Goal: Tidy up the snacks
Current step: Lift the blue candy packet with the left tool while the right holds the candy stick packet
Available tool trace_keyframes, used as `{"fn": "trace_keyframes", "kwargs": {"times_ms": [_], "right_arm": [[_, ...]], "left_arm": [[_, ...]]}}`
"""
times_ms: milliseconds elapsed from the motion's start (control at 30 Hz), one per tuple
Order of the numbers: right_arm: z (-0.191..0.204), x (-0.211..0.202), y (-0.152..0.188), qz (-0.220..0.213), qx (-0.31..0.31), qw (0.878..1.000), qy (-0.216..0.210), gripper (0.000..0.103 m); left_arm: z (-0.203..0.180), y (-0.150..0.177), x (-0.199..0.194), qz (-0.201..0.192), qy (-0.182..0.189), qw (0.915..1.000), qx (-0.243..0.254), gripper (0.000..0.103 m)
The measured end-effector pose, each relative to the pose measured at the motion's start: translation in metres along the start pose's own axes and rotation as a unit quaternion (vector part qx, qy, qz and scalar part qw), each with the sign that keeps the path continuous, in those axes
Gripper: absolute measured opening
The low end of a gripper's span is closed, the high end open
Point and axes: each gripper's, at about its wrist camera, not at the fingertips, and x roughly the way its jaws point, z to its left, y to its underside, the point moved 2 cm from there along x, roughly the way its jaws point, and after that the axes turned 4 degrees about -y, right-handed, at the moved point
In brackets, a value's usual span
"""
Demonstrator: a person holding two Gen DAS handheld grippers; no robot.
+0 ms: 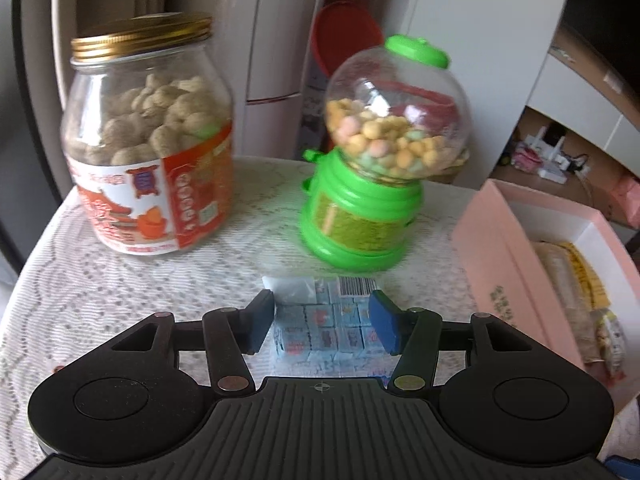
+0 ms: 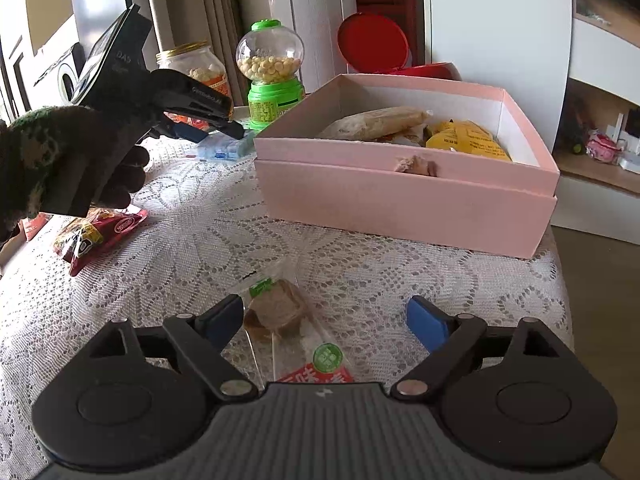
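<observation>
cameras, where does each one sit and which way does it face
Left wrist: on the left gripper, low over the blue pack, facing the jar and candy dispenser.
Right wrist: on the right gripper, over a clear-wrapped snack, facing the pink box; the gloved hand shows.
Shared: pack, jar, dispenser, box.

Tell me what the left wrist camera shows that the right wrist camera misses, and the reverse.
Left wrist only: the barcode sticker on the pale blue packet of small candy cubes, which lies between the open left gripper's fingers.

Right wrist only: the red snack pouch, the clear-wrapped brown pastry, and the open right gripper.

Shared: the gold-lidded peanut jar, the green candy dispenser, the pink cardboard box, the white lace tablecloth.
</observation>
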Motion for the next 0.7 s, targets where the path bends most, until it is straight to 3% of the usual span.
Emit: {"fn": "trace_keyframes", "kwargs": {"times_ms": [100,167,267,333,433,567,700], "right_arm": [[0.0,0.0,0.0,0.0,0.0,1.0,0.0,0.089],[0.0,0.0,0.0,0.0,-0.001,1.0,-0.001,0.089],[0.0,0.0,0.0,0.0,-0.001,1.0,-0.001,0.089],[0.0,0.0,0.0,0.0,-0.001,1.0,-0.001,0.089],[0.0,0.0,0.0,0.0,-0.001,1.0,-0.001,0.089],[-0.001,0.0,0.0,0.0,-0.001,1.0,-0.001,0.089],[-0.001,0.0,0.0,0.0,-0.001,1.0,-0.001,0.089]], "left_arm": [[-0.01,0.001,-0.01,-0.041,-0.003,0.999,0.017,0.058],[-0.021,0.003,-0.015,-0.053,-0.014,0.9968,0.058,0.058],[-0.039,0.011,-0.008,-0.04,-0.036,0.9913,0.12,0.058],[-0.047,0.016,-0.001,-0.021,-0.031,0.9895,0.14,0.059],[-0.058,0.021,0.006,-0.016,-0.032,0.9845,0.172,0.072],[-0.054,0.018,0.003,-0.02,-0.019,0.9868,0.16,0.073],[-0.044,0.016,0.01,-0.019,-0.072,0.986,0.149,0.073]]}}
